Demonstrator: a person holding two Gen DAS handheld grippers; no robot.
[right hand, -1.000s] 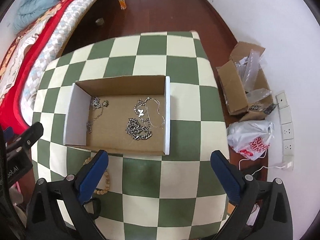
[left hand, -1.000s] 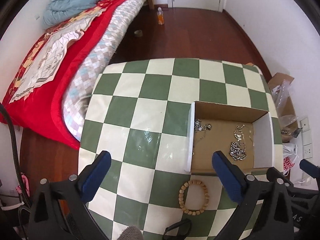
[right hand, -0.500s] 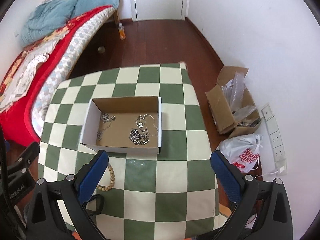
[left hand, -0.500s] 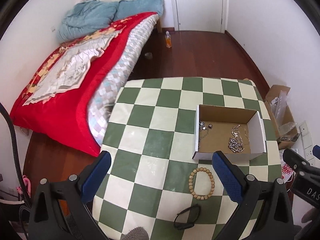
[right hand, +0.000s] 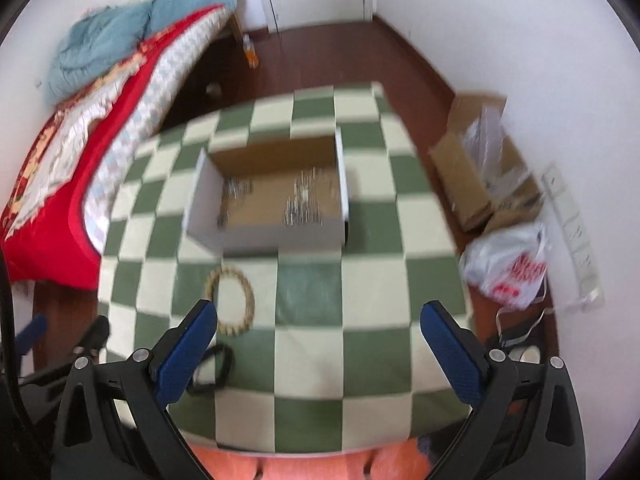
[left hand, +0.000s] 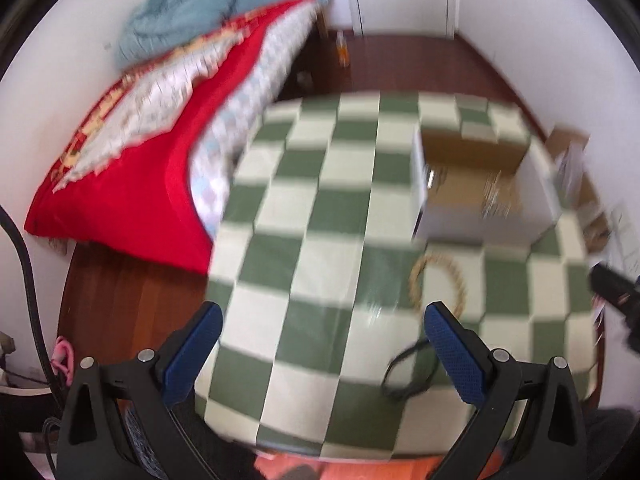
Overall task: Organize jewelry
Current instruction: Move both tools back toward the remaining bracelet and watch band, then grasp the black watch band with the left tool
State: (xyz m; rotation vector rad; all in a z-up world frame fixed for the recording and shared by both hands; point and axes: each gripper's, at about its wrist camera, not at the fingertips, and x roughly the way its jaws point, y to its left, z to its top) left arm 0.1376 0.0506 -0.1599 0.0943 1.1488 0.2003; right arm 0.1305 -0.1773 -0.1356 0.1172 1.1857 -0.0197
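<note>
An open cardboard box [right hand: 208, 204] with white outer walls sits on the green-and-cream checkered table [right hand: 308, 340]; silver chains [right hand: 304, 200] lie blurred inside it. The same box [left hand: 476, 220] shows in the left wrist view. A wooden bead bracelet [right hand: 230, 302] [left hand: 438, 286] lies on the table in front of the box. A black band [right hand: 212, 370] [left hand: 408, 372] lies nearer the front edge. My left gripper [left hand: 320, 356] is open above the front of the table, holding nothing. My right gripper [right hand: 318, 352] is open too, empty, well back from the box.
A bed with a red quilt [left hand: 132, 184] and a blue blanket [left hand: 224, 12] stands left of the table. On the floor to the right are an open cardboard carton [right hand: 476, 160] and a white plastic bag [right hand: 508, 268]. An orange bottle [right hand: 251, 53] stands by the door.
Both grippers have pulled back and away from the table, so the box and bracelet look smaller and farther. The views are motion-blurred now. Both grippers stayed open.
</note>
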